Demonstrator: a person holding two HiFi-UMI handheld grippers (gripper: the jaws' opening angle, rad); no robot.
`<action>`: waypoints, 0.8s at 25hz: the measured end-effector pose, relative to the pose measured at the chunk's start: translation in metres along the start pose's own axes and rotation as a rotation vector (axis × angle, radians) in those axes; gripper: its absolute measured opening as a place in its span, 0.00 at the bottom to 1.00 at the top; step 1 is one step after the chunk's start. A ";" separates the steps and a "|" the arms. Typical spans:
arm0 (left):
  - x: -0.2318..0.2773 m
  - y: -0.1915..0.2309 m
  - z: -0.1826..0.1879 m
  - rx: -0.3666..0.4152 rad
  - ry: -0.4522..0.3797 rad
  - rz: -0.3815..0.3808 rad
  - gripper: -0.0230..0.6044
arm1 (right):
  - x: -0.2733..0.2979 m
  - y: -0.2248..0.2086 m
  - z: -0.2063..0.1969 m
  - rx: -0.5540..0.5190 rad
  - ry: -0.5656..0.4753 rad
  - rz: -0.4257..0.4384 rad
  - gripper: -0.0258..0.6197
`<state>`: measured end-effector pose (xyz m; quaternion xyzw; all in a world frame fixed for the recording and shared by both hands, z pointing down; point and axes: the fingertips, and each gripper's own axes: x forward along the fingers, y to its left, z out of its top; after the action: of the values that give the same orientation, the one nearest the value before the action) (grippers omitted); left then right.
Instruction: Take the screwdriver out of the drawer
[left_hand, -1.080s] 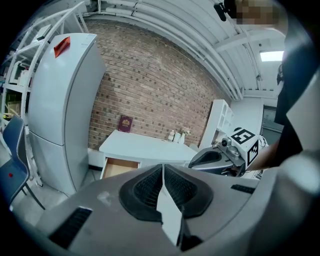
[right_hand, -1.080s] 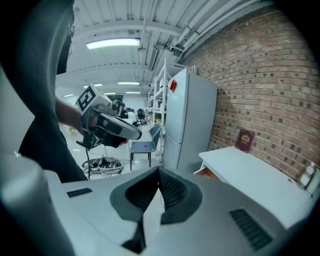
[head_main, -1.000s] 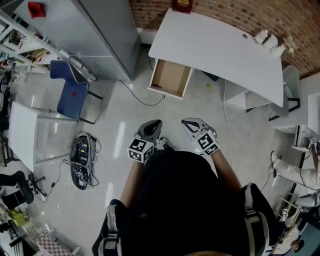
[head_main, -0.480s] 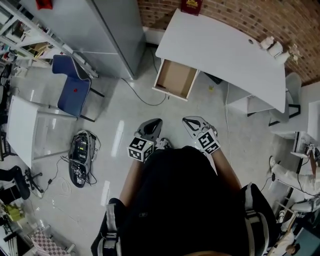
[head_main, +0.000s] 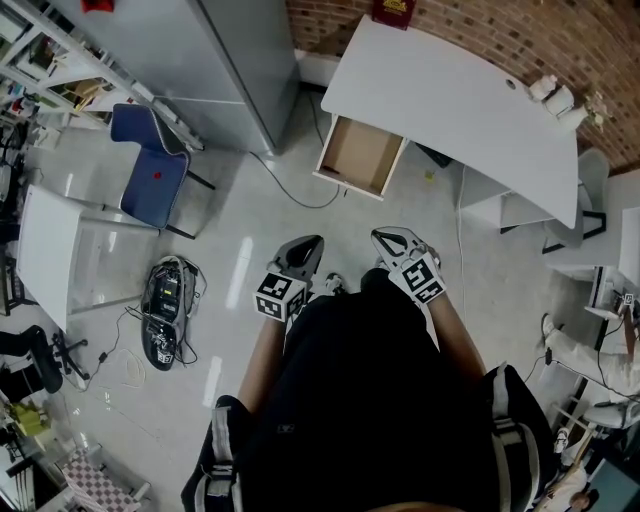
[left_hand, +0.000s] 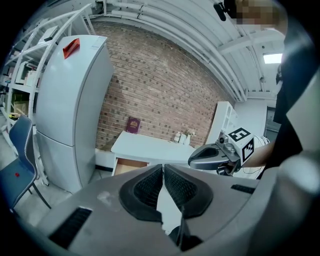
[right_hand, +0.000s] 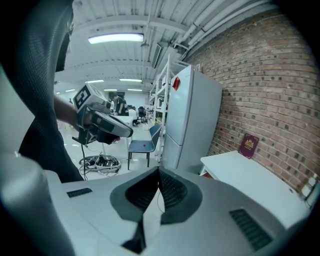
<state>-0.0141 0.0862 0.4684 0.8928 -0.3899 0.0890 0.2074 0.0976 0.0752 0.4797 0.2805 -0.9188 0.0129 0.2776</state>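
My left tongs and right tongs both pressed together, empty, held near my waist. Open drawer under white table, well ahead. Cannot make out screwdriver in it.

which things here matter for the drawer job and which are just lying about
For the job: open drawer, white desk, left gripper, right gripper, both shut and empty. No screwdriver shows.
Lying about: blue chair, grey fridge, red book, cable heap on the floor, small bottles.
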 end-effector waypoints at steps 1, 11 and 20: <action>-0.001 0.002 0.000 -0.001 0.001 0.003 0.07 | 0.001 0.000 0.000 0.000 0.001 0.000 0.13; 0.002 0.018 0.007 -0.002 -0.005 0.031 0.07 | 0.015 -0.013 0.001 0.004 0.003 0.016 0.13; 0.007 0.045 0.016 -0.053 -0.022 0.104 0.07 | 0.045 -0.036 0.013 -0.020 0.008 0.078 0.13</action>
<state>-0.0418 0.0470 0.4697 0.8665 -0.4402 0.0793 0.2216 0.0789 0.0192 0.4867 0.2415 -0.9279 0.0158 0.2835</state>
